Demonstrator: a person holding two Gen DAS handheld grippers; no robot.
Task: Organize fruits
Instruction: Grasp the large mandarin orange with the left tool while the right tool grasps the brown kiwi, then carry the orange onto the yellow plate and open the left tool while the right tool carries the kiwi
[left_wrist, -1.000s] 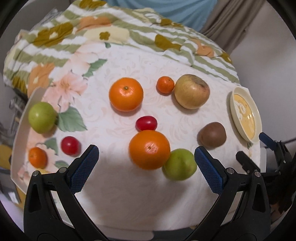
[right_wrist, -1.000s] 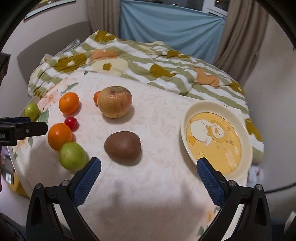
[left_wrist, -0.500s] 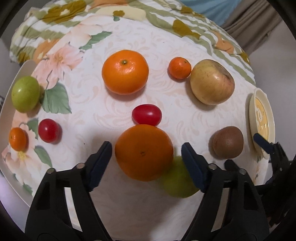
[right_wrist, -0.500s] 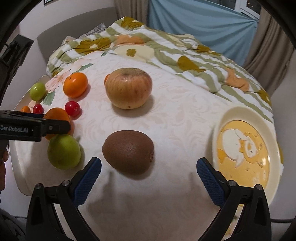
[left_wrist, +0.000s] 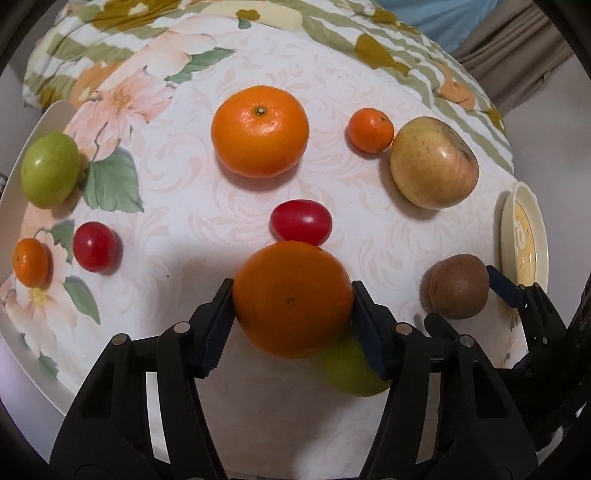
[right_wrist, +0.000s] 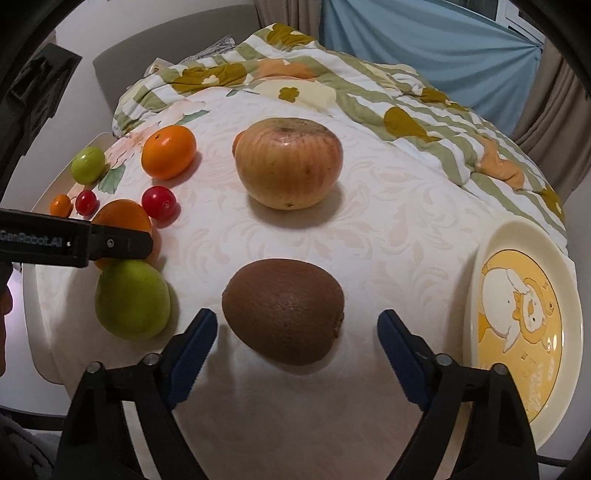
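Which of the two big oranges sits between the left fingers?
The near orange, just below the red tomato; the left gripper pads touch its sides. The far orange lies free.

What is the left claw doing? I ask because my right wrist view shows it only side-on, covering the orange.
Observer: The left claw has just been closing. It now presses the big orange from both sides.
Operator: Is anything hidden behind the apple? I see only an orange sliver.
Observer: Yes, in the left wrist view a small mandarin sits close beside the apple.
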